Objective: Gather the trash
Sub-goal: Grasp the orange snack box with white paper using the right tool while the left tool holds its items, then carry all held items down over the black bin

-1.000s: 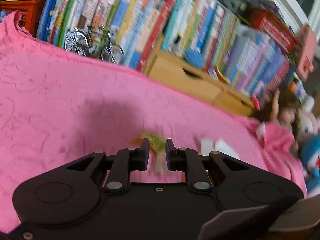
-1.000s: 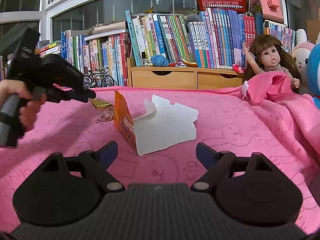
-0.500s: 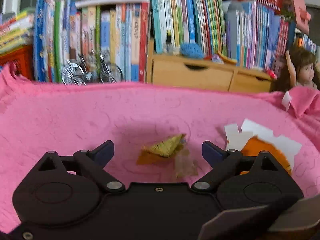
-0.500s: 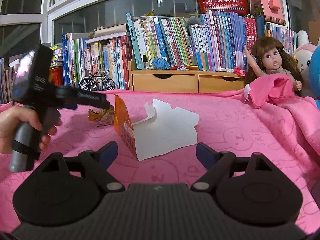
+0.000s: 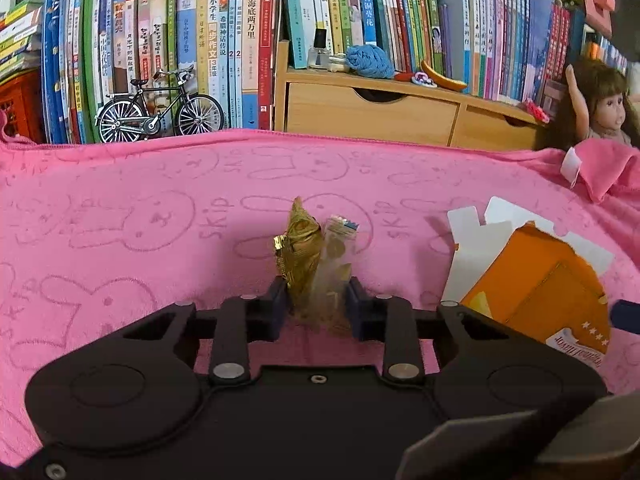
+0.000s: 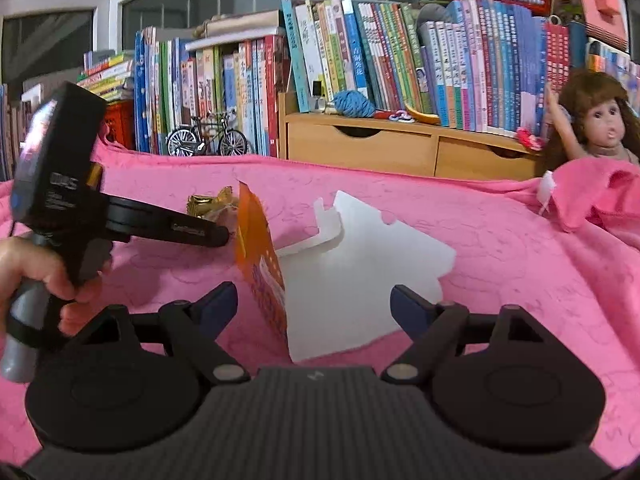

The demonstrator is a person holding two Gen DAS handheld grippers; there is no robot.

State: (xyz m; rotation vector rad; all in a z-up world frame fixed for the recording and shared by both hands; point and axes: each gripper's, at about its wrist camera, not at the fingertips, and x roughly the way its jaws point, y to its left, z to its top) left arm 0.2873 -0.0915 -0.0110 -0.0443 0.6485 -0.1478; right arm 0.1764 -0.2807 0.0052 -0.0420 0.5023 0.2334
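Wrappers (image 5: 310,256) sit squeezed between the closing left gripper (image 5: 316,300) fingers, ready for lifting; right gripper (image 6: 314,308) waits wide around the box (image 6: 320,276).

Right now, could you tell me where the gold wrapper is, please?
In the left wrist view the gold wrapper stands between the closing jaws of the left gripper, pressed against a clear wrapper, on the pink blanket left of the orange box.

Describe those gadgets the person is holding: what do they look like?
Each hand-held gripper is matte black plastic: a wide body with two round discs, silver pivot pins and two dark blue-padded fingers. The left hand-held gripper has a smooth body; the right hand-held gripper is ribbed. The left has a grey handle and small white lettering.
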